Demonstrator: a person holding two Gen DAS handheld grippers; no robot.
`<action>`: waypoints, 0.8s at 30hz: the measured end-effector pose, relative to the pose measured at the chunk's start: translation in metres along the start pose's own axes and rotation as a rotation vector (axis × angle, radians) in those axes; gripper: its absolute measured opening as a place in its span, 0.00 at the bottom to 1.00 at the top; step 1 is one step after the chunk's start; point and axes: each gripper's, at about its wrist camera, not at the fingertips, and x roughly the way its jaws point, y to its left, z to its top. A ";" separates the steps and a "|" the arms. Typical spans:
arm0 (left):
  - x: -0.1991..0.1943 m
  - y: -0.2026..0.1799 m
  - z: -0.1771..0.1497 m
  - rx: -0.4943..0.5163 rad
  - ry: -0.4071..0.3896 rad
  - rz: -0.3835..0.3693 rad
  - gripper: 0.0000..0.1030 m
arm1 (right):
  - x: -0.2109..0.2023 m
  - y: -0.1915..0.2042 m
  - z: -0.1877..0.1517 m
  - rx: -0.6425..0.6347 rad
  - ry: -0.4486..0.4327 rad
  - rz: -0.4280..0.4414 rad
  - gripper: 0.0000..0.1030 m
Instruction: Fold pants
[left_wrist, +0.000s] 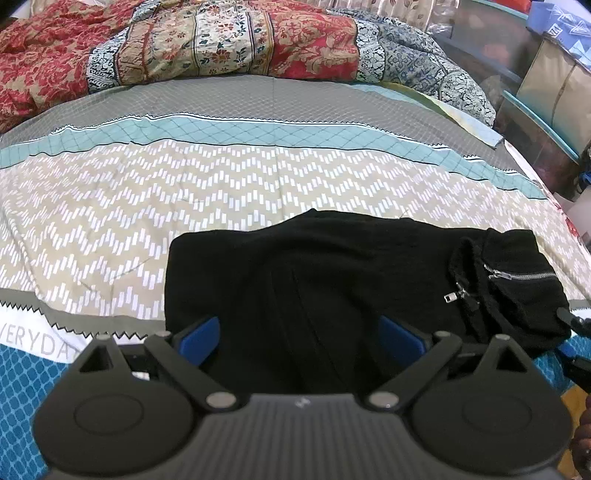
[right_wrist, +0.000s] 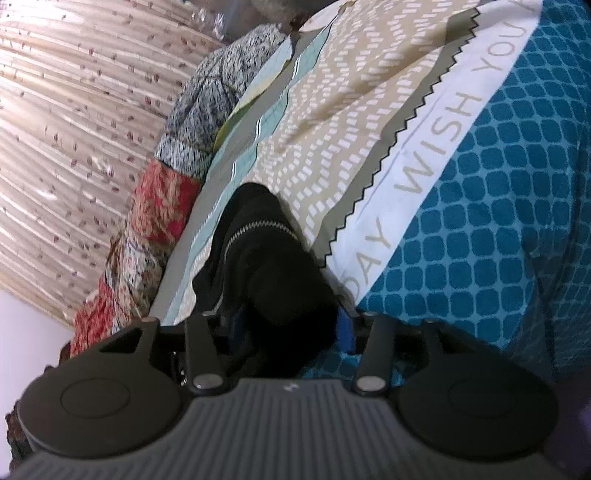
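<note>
Black pants (left_wrist: 332, 288) lay already doubled into a compact bundle near the bed's (left_wrist: 110, 221) front edge, on the patterned bedsheet (left_wrist: 258, 177), zip pockets (left_wrist: 517, 275) toward the right end. Left tool (left_wrist: 301, 334) hung spread wide over the near edge of the cloth, blue pads either side, gripping nothing. Right tool (right_wrist: 291, 325) sat at the zip end with black cloth bunched between its fingers; looked clamped on the pants, though the fingertips were hidden behind the fabric. Judged mid-fold, late in the task. Next move likely called for closing the left tool on the near edge, then carrying the zip end across and flattening. Crumpled quilt (left_wrist: 221, 40) lay along the bed's far edge.
</note>
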 end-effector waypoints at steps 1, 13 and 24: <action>0.000 -0.001 -0.001 -0.002 0.004 0.000 0.93 | 0.000 0.001 -0.001 -0.003 -0.009 -0.001 0.53; 0.004 0.005 -0.008 -0.042 0.048 -0.020 0.93 | 0.005 0.009 -0.009 -0.056 -0.033 -0.019 0.62; 0.004 0.002 -0.009 -0.044 0.066 -0.045 0.93 | 0.011 0.027 -0.013 -0.168 0.017 -0.113 0.30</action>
